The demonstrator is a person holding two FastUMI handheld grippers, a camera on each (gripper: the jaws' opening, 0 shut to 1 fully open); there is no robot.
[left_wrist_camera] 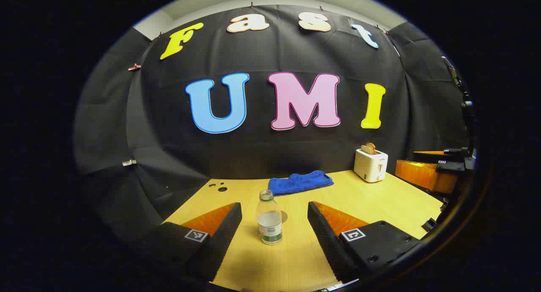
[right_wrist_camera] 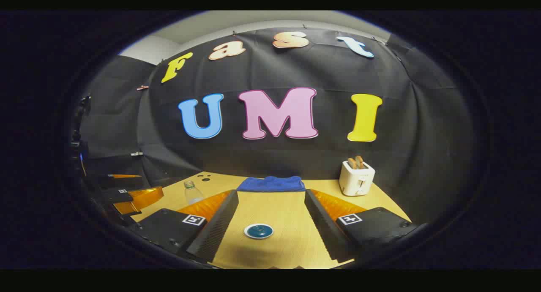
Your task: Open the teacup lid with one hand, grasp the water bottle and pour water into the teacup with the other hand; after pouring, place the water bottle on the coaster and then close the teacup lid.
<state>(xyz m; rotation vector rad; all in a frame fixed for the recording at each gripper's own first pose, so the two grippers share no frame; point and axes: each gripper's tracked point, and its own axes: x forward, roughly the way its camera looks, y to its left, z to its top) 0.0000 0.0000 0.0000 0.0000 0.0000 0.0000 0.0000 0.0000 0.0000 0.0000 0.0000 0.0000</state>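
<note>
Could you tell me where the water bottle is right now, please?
In the left gripper view the water bottle stands upright on the table, between the open left tongs, before the blue cloth.

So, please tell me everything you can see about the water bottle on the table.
The small clear plastic water bottle stands upright on the light wooden table, with no cap on its open neck. Water fills roughly its lower half, and a label band wraps its base. It sits between the open fingers of the left tongs, apart from both. A folded blue cloth lies behind it. The right gripper view shows it far off.
</note>
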